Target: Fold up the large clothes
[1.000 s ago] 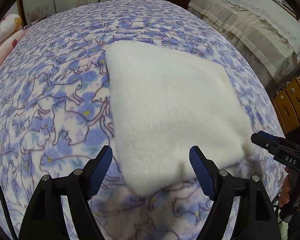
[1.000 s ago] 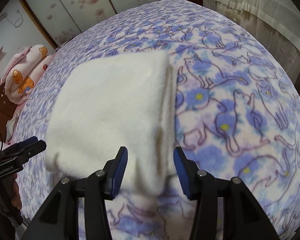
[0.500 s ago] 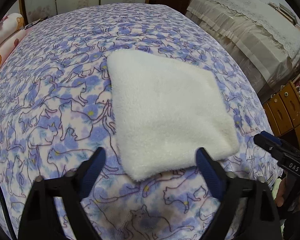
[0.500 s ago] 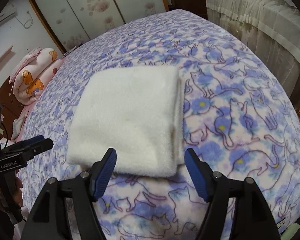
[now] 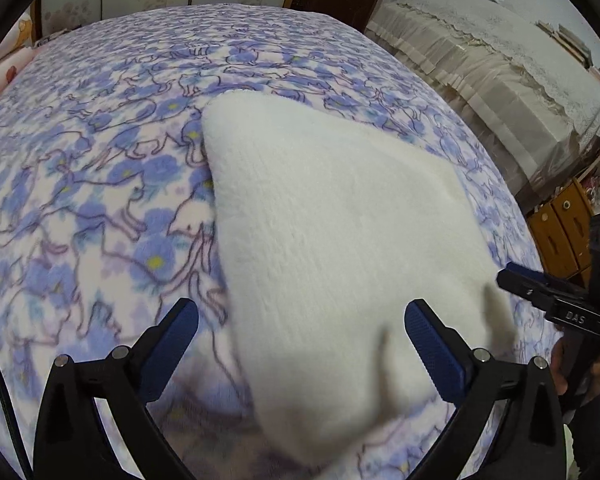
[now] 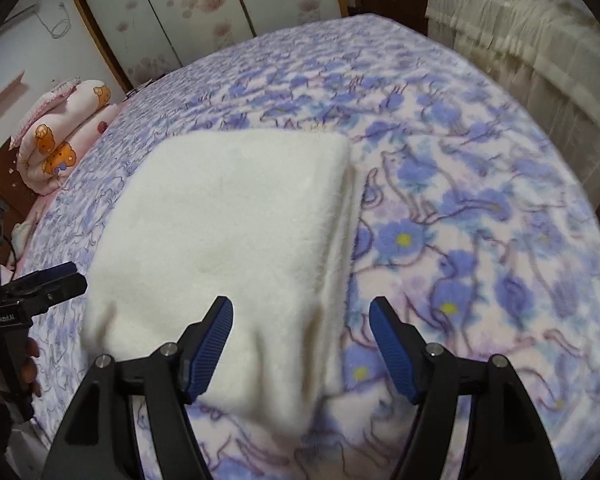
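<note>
the biggest risk from here, as i judge it, is that a claw catches only the top layers of the white fleece garment (image 5: pixel 340 232) and peels the stack apart when it lifts, because the pile is thick and soft and the layered edge on its right side in the right wrist view gives the fingers several places to slip in. a second risk is dragging the blue cat-print bed cover (image 5: pixel 100 184) up with it, since the garment lies straight on that plush surface with no gap. the near edges are blurred in both views, so how close the fingertips are to the cloth is hard to tell.

the left claw (image 5: pixel 300 332) is spread wide with nothing between its blue pads, the garment's near corner lying between and ahead of them. the right claw (image 6: pixel 302 334) is likewise spread and empty, its left finger over the near edge and its right finger over bare bed cover.

the garment looks already folded into a compact, roughly square packet, creamy white and fluffy, smooth on top. it sits toward the near side of the bed, well apart from the rolled pink bedding (image 6: pixel 60 136) at the far left.
</note>
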### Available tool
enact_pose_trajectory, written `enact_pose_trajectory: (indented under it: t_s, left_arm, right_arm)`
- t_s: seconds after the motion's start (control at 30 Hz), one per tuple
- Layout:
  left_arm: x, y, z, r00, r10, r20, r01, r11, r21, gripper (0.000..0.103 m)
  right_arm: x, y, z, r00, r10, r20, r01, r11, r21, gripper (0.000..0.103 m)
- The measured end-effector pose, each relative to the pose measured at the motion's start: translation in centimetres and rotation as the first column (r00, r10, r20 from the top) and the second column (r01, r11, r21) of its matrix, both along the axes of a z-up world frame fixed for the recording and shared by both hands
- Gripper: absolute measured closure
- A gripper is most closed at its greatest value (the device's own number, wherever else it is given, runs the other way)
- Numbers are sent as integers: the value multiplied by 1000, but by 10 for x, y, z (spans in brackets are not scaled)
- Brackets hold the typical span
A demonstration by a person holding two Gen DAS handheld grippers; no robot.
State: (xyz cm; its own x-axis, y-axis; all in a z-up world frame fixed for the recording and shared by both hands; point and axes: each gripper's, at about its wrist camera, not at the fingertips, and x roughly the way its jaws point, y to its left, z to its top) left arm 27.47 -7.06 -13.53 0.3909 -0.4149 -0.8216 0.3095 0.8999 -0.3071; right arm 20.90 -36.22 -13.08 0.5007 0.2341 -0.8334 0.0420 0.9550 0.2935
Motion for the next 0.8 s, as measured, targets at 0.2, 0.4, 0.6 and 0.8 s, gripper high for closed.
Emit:
enact_pose_trajectory:
  t_s: [0.2, 0.4, 0.6, 0.8]
  left_arm:
    - [33, -1, -31, 994, -53, -97, 42, 993, -109, 0]
    - [54, -2, -52, 976, -78, -201, 41, 982, -184, 0]
    - [65, -15, -66, 960, -90, -265, 42, 983, -180, 0]
    - [71, -29, -83, 949, -45, -312, -11, 985, -174, 0]
  right_arm:
    - [40, -24, -42, 994, 23, -108, -1, 980, 199, 31]
    - [59, -32, -74, 985, 71, -154, -14, 940, 341, 13]
    - [76, -21, -86, 976, 150, -156, -80, 919, 387, 0]
    - [94, -4, -89, 959, 200, -201, -115, 922, 370, 0]
